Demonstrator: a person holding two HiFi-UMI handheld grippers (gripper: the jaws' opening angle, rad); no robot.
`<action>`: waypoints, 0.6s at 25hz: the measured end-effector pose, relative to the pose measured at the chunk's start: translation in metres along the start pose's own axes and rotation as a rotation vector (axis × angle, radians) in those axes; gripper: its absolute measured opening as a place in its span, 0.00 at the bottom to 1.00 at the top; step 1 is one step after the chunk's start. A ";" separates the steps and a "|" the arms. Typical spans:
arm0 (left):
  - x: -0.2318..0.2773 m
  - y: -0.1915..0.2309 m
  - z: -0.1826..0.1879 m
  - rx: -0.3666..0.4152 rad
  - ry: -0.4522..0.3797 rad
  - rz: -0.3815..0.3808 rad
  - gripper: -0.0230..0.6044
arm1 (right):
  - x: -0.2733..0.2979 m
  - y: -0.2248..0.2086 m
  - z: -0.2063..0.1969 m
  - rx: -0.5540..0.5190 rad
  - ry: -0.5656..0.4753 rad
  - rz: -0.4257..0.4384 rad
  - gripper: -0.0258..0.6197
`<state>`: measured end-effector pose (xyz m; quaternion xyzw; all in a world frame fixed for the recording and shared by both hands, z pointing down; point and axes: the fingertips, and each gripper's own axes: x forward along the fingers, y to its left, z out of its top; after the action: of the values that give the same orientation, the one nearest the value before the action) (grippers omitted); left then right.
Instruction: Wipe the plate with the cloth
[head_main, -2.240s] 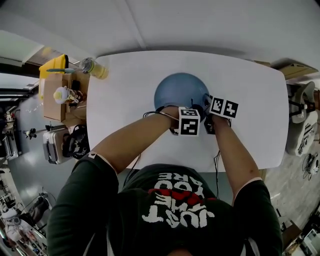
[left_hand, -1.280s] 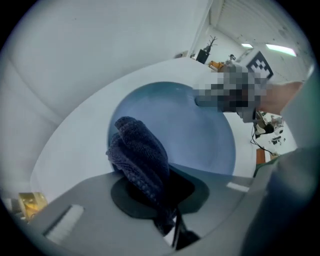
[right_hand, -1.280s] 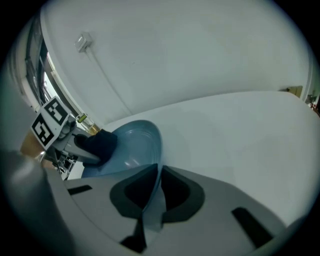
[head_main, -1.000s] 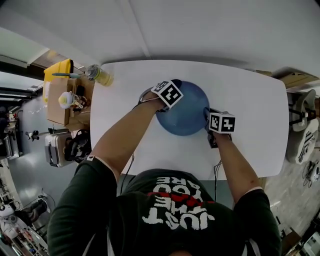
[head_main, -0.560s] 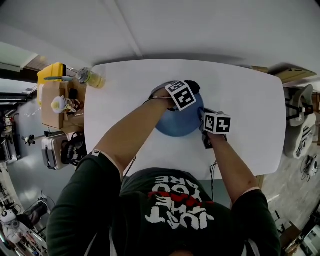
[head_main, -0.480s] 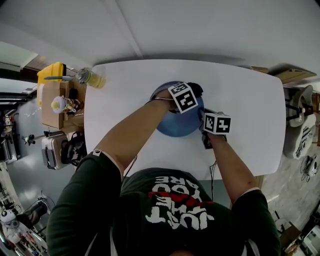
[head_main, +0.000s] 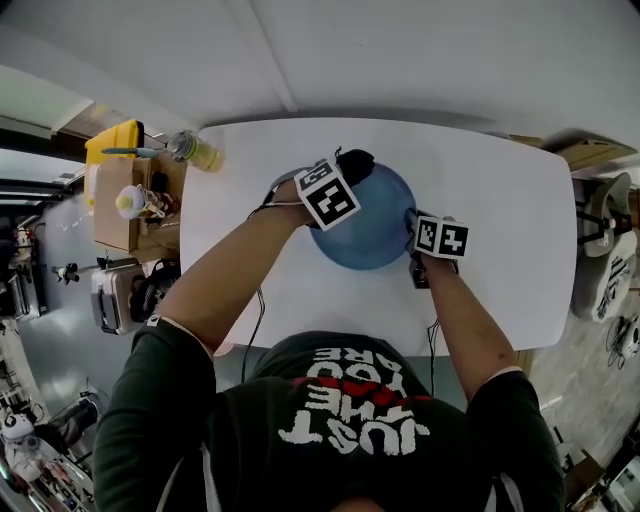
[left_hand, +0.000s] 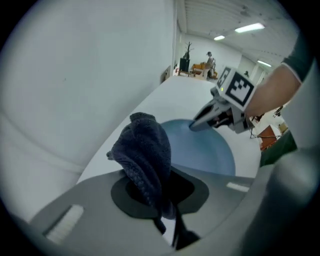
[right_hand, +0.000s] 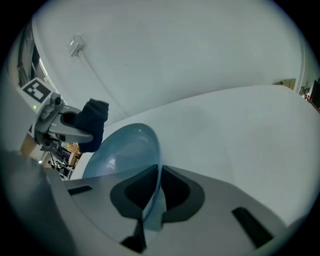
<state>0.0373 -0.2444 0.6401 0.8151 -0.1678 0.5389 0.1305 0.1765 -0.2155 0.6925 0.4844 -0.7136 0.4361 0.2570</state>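
A blue plate (head_main: 372, 232) lies in the middle of the white table (head_main: 500, 190). My right gripper (head_main: 413, 228) is shut on its right rim; in the right gripper view the thin rim (right_hand: 152, 192) runs between the jaws of that gripper (right_hand: 151, 197). My left gripper (head_main: 345, 172) is shut on a dark blue cloth (head_main: 356, 160) and hangs over the plate's far left edge. In the left gripper view the bunched cloth (left_hand: 145, 152) sticks out of that gripper (left_hand: 160, 195), above the plate (left_hand: 207, 150). It does not touch the plate.
A yellowish bottle (head_main: 196, 150) lies at the table's far left corner. Beside the table on the left stand a cardboard box (head_main: 120, 200) with small items and a yellow container (head_main: 112, 140). A case (head_main: 112, 290) sits on the floor below them.
My left gripper has carried the cloth from the plate's far middle to its far left edge and lifted it clear. The right gripper and the plate have stayed put.
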 end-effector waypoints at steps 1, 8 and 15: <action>0.002 -0.005 -0.017 -0.005 0.047 0.005 0.11 | 0.000 0.000 0.000 0.001 0.000 -0.003 0.08; 0.038 -0.048 -0.080 -0.044 0.177 -0.017 0.11 | -0.002 0.001 0.002 -0.031 0.004 -0.017 0.08; 0.054 -0.013 -0.061 -0.128 0.215 -0.030 0.11 | -0.002 0.003 -0.004 -0.040 0.006 -0.005 0.08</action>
<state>0.0114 -0.2153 0.7132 0.7452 -0.1748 0.6092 0.2075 0.1746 -0.2110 0.6921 0.4796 -0.7203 0.4224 0.2698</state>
